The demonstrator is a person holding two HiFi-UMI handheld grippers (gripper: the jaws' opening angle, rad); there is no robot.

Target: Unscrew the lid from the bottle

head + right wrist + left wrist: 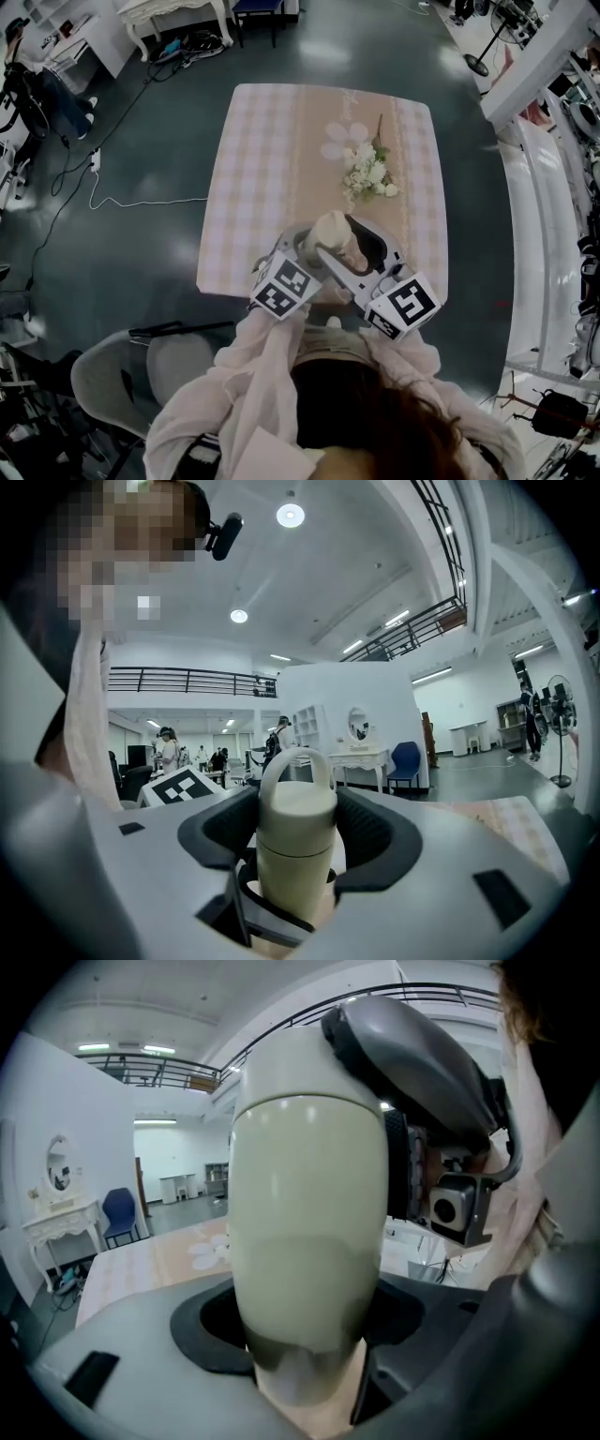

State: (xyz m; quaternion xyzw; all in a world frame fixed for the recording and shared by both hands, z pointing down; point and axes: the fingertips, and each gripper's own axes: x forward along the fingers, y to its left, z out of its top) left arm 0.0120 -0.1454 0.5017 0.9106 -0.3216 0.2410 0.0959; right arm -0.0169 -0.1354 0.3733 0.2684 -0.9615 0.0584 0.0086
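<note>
Two grippers meet on one cream-coloured bottle (330,232), which is held up in front of the person over the near edge of a table (246,178) covered in a pink checked cloth. The left gripper (309,1324) has the bottle's body. Its jaws stand wide, with the dark pads (208,1327) pressed against either side of the rounded wall, and the bottle fills most of that gripper's view. The right gripper (298,832) comes in from the other side and sits at the top end. In the right gripper view the lid (297,814) stands between the black pads (377,834), which lie close against it on both sides. The lid's carry loop (296,757) arches above the jaws. The lid is on the bottle, and the seam between the two shows just below it.

In the head view the marker cubes (281,286) of both grippers sit side by side just in front of the person's pale sleeves (258,366). A small bunch of white flowers (367,173) lies on the cloth beyond the bottle, well apart from it.
</note>
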